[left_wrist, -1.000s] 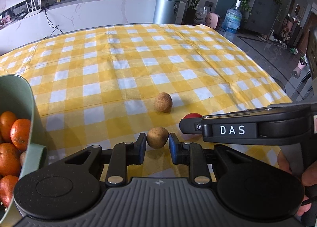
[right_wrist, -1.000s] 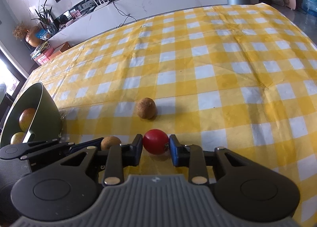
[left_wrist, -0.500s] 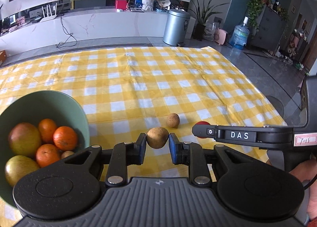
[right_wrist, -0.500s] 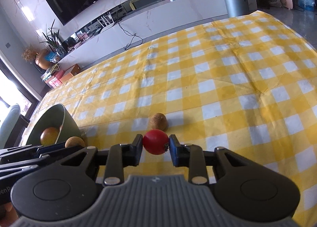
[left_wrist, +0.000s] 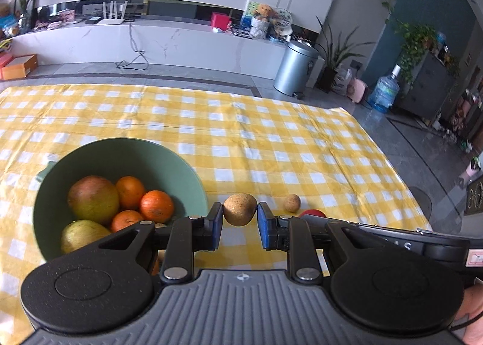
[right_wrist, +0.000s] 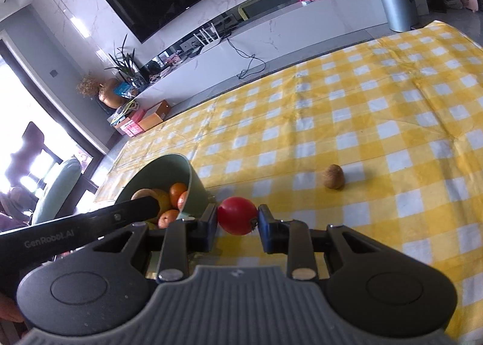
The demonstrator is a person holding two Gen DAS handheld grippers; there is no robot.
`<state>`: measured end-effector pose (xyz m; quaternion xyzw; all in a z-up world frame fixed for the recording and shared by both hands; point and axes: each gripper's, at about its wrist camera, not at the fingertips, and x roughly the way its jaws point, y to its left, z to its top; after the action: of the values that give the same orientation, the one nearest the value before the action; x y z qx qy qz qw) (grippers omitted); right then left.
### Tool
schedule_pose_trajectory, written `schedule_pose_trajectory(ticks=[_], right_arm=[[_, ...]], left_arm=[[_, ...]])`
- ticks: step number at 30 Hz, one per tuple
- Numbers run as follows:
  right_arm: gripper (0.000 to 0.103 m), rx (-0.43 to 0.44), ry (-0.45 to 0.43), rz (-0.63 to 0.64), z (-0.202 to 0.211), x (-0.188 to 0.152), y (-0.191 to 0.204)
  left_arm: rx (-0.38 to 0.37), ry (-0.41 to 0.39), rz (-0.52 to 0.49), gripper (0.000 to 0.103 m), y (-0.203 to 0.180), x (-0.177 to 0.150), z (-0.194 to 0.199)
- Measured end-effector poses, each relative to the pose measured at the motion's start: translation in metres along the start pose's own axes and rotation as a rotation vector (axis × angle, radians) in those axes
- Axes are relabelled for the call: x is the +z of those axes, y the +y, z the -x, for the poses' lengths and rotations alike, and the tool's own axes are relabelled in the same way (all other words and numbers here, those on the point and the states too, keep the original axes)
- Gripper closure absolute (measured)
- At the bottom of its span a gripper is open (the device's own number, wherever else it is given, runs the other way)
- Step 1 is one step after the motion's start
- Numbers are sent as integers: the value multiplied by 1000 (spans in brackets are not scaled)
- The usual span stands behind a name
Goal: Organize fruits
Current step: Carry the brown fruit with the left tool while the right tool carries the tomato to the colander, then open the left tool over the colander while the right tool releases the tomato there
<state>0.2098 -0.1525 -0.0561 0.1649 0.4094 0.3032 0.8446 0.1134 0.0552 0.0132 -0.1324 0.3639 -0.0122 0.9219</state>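
Observation:
My left gripper [left_wrist: 240, 221] is shut on a small brown fruit [left_wrist: 240, 209] and holds it above the cloth, just right of the green bowl [left_wrist: 169, 161]. The bowl holds oranges [left_wrist: 156, 205] and mangoes [left_wrist: 93, 195]. My right gripper [right_wrist: 237, 224] is shut on a red tomato [right_wrist: 237, 215], lifted, right of the green bowl [right_wrist: 196, 182]. A second brown fruit [right_wrist: 333, 176] lies on the yellow checked cloth; it also shows in the left wrist view [left_wrist: 292, 202]. The tomato's top [left_wrist: 312, 213] peeks behind the right gripper's arm.
The table carries a yellow and white checked cloth [left_wrist: 271, 140] reaching to its far edge. Beyond it are a white counter [left_wrist: 181, 40], a metal bin [left_wrist: 294, 72] and a water bottle [left_wrist: 383, 94]. A chair [right_wrist: 57, 182] stands at the table's left end.
Both grippers have risen from the table with their fruits and shifted left toward the bowl, which now shows more fully. The second brown fruit has stayed on the cloth.

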Motion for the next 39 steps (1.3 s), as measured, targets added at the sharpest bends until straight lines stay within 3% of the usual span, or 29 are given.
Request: schedule_pose_trajectory(ticks=[8, 21, 33, 39], right_arm=[[78, 47, 25, 137, -12, 4, 54], [78, 10, 127, 428, -65, 4, 106], [78, -90, 212, 702, -109, -5, 131], [78, -69, 284, 802, -122, -13, 136]], left_arm=[[7, -22, 117, 76, 40, 3, 9], [-20, 22, 278, 76, 97, -6, -13], [7, 103, 272, 76, 111, -17, -43], [31, 129, 271, 76, 114, -19, -51]])
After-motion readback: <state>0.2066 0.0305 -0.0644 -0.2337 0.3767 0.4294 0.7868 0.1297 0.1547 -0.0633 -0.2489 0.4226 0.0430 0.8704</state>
